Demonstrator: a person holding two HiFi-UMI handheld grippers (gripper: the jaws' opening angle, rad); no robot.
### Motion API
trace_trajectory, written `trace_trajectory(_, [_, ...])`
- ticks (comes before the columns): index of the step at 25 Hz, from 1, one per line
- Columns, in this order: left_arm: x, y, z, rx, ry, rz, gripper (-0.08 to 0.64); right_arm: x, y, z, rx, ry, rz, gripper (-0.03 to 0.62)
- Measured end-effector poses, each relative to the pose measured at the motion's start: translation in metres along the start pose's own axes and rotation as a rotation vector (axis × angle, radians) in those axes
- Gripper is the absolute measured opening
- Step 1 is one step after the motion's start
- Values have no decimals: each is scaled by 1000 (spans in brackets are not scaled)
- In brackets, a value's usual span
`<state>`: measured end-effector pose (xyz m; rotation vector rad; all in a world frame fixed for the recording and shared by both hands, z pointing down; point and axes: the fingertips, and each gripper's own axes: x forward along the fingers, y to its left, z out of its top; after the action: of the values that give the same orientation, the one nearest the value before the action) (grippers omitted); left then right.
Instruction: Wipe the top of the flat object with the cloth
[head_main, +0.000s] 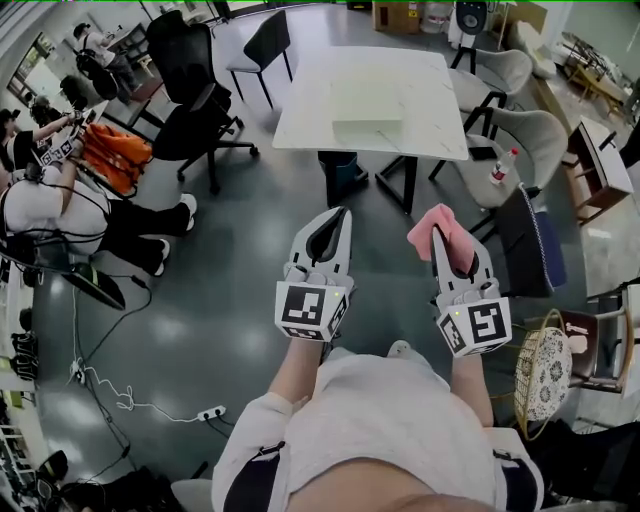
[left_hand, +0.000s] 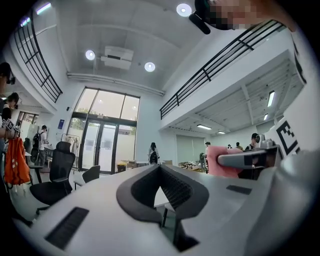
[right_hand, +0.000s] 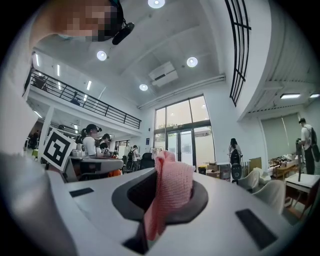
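A flat white slab (head_main: 367, 108) lies on the white table (head_main: 300, 112) well ahead of me in the head view. A pink cloth (head_main: 446, 232) sticks up from my right gripper (head_main: 437, 234), whose jaws are shut on it. In the right gripper view the cloth (right_hand: 172, 192) fills the gap between the jaws of the right gripper (right_hand: 167, 172). My left gripper (head_main: 335, 213) is held beside it with jaws shut and nothing in them. In the left gripper view, the left gripper (left_hand: 161, 167) points up into the room, and the cloth (left_hand: 220, 161) shows at the right. Both grippers hover above the floor, short of the table.
Black office chairs (head_main: 195, 100) stand left of the table, and grey chairs (head_main: 520, 140) and a bottle (head_main: 500, 165) are to its right. People sit at the far left (head_main: 40, 200). A wicker basket (head_main: 545, 375) is near my right side. A power strip (head_main: 210, 412) and cables lie on the floor.
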<state>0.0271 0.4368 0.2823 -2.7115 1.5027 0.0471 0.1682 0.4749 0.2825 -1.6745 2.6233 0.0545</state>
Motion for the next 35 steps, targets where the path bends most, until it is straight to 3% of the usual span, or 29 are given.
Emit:
trace_trajectory(20, [5, 113, -12, -22, -8, -33, 15, 84, 54, -9, 9, -13, -46, 31])
trace_trajectory(25, [34, 120, -19, -56, -6, -23, 15, 106, 31, -13, 14, -7, -37, 31])
trace_trajectory(35, [119, 137, -7, -15, -36, 76, 15, 182, -50, -3, 6, -46, 44, 31])
